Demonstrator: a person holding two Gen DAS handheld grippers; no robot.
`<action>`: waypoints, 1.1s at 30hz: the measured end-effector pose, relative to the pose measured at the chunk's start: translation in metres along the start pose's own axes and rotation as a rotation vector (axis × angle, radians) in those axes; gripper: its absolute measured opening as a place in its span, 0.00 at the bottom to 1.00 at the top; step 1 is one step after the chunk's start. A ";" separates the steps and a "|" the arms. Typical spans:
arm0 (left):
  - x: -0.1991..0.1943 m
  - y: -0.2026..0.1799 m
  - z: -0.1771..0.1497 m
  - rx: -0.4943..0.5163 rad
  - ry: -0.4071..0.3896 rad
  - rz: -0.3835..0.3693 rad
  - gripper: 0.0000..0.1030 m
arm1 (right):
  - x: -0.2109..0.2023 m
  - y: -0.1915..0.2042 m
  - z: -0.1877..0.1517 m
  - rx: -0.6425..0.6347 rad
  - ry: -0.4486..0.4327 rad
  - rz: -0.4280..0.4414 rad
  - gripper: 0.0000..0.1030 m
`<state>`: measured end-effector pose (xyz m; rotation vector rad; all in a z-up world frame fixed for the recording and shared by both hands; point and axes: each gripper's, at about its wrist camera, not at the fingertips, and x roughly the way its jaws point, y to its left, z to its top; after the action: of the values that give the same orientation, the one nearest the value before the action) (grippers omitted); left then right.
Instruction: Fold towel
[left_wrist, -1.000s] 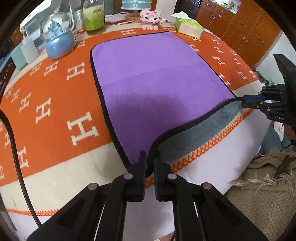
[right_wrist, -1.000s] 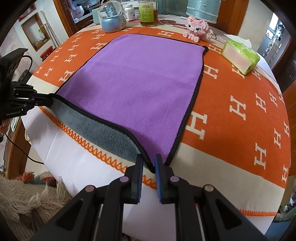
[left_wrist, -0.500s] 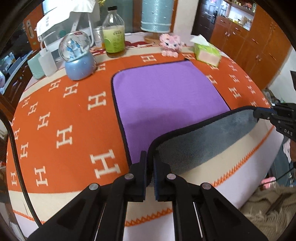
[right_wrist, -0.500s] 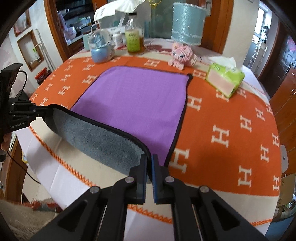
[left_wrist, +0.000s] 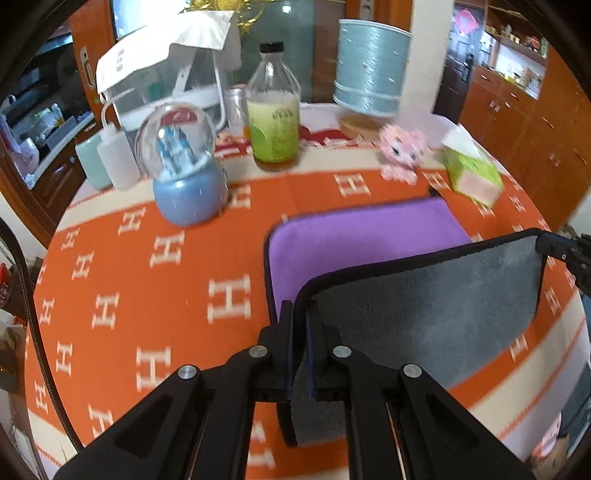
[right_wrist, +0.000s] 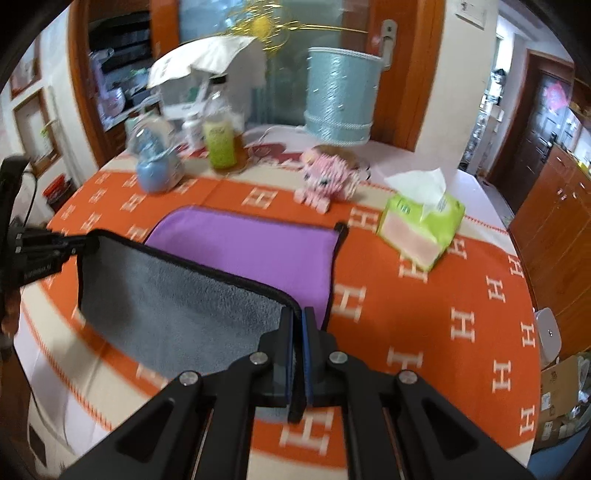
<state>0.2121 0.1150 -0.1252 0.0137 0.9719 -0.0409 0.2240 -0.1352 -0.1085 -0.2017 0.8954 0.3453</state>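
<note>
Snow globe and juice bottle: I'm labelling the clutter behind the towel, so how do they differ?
The snow globe is a round clear dome on a blue base; the juice bottle is taller, narrow-necked, black-capped, with yellow-green liquid. The globe stands on the orange part of the blanket, the bottle on its cream border. Both stand upright.

The left gripper (left_wrist: 299, 332) was squeezed tight on one corner of the towel (left_wrist: 424, 314). Its two black fingers (left_wrist: 282, 350) stood close together, with only the cloth between them. The right gripper (right_wrist: 297, 339) was squeezed tight on the other near corner in the same way. Both grippers were held up above the table, level with each other and well apart. Each one showed at the side edge of the other's camera view.
</note>
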 end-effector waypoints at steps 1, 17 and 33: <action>0.006 0.001 0.007 -0.010 -0.006 0.009 0.04 | 0.007 -0.003 0.007 0.013 -0.008 -0.009 0.04; 0.111 0.009 0.048 -0.125 0.055 0.130 0.04 | 0.123 -0.025 0.055 0.168 0.041 -0.077 0.04; 0.110 0.006 0.063 -0.207 0.030 0.177 0.81 | 0.139 -0.034 0.057 0.219 0.099 -0.154 0.41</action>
<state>0.3260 0.1159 -0.1810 -0.0910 0.9983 0.2231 0.3576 -0.1197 -0.1824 -0.0854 1.0014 0.0932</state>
